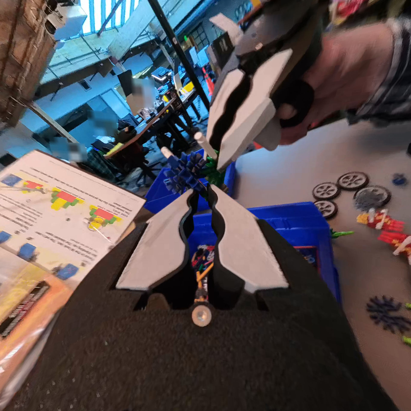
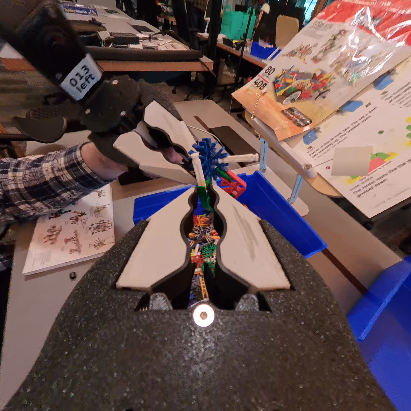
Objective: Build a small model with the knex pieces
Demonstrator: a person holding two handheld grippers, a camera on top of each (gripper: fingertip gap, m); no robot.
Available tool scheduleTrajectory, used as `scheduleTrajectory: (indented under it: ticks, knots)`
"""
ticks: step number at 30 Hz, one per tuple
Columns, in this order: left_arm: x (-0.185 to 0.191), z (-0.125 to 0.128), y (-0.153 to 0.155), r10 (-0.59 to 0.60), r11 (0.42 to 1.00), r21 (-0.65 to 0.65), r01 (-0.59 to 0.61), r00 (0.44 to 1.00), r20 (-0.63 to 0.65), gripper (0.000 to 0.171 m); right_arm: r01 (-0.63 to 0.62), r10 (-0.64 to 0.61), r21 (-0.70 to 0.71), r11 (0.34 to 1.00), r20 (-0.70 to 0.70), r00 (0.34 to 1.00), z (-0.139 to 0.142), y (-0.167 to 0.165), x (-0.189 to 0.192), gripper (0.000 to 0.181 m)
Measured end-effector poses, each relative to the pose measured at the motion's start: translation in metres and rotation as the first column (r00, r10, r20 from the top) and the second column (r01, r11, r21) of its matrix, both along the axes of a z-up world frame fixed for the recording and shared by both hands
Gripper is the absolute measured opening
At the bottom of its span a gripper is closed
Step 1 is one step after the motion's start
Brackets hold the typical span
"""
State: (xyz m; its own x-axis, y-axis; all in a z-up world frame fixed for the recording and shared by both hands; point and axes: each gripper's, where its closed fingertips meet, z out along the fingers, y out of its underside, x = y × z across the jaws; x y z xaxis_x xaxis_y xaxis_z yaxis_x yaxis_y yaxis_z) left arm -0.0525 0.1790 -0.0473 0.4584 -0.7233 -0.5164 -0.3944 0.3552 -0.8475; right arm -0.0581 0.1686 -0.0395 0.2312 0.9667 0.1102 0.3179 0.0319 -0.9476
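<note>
A small build of blue snowflake connectors [image 1: 184, 171] [image 2: 209, 155], white rods [image 1: 203, 143] [image 2: 240, 158], a green piece [image 1: 213, 173] [image 2: 203, 195] and a red connector [image 2: 235, 184] is held in the air above a blue bin [image 1: 311, 222] [image 2: 278, 211] full of coloured parts. My left gripper [image 1: 202, 189] is shut on the build's blue end. It enters the right wrist view [image 2: 192, 172] from the left. My right gripper [image 2: 205, 189] is shut on the green piece. It comes down from the upper right in the left wrist view [image 1: 219, 165].
Several black wheels [image 1: 352, 180], a red and yellow build [image 1: 387, 224] and a dark blue connector [image 1: 387, 313] lie on the grey table. An instruction sheet [image 1: 66, 200] [image 2: 367, 155] leans on a stand. A booklet [image 2: 73, 229] lies at the left. A second blue bin [image 2: 389, 311] stands at the right. The tips of both grippers are at nearly the same place.
</note>
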Motion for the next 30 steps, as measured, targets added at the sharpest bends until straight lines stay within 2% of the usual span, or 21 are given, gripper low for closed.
scheduleTrajectory:
  ticks: [3, 6, 9, 11, 12, 16, 19, 30]
  knots:
    - [-0.002, -0.004, 0.004, -0.011, 0.998, -0.059, 0.013, 0.999, 0.030, 0.003, 0.039, -0.044, 0.128, 0.991, 0.041, 0.998, -0.006, 0.001, -0.007, 0.022]
    - [-0.003, -0.002, 0.006, 0.001, 0.997, -0.080, 0.005, 0.998, 0.068, 0.002, 0.106, -0.137, 0.308, 0.946, 0.080, 0.987, -0.006, 0.005, -0.010, 0.016]
    - [-0.003, 0.003, 0.006, 0.000, 0.993, -0.119, 0.014, 0.993, 0.115, 0.004, 0.172, -0.174, 0.334, 0.927, -0.025, 0.984, 0.010, 0.008, -0.011, 0.008]
    - [-0.002, 0.002, 0.006, 0.011, 0.992, -0.128, 0.001, 0.995, 0.097, 0.005, 0.193, -0.195, 0.348, 0.917, -0.029, 0.980, 0.012, 0.010, -0.010, 0.005]
    - [-0.002, 0.000, 0.006, 0.019, 0.993, -0.117, -0.011, 0.997, 0.072, 0.005, 0.193, -0.200, 0.340, 0.921, -0.015, 0.980, 0.011, 0.011, -0.010, 0.004]
    - [0.000, -0.002, 0.000, 0.005, 0.998, -0.058, -0.003, 1.000, 0.026, 0.005, 0.116, -0.112, 0.142, 0.983, -0.036, 0.993, 0.010, 0.008, -0.009, 0.004]
    - [0.004, -0.008, -0.001, 0.027, 0.999, -0.019, -0.028, 0.999, -0.044, 0.004, 0.061, -0.060, 0.031, 0.998, -0.024, 0.998, 0.005, 0.008, -0.005, 0.003]
    - [0.008, -0.028, -0.007, -0.003, 1.000, 0.018, 0.006, 0.985, -0.174, 0.002, -0.134, 0.132, -0.197, 0.971, -0.024, 0.991, -0.015, 0.005, 0.000, 0.004]
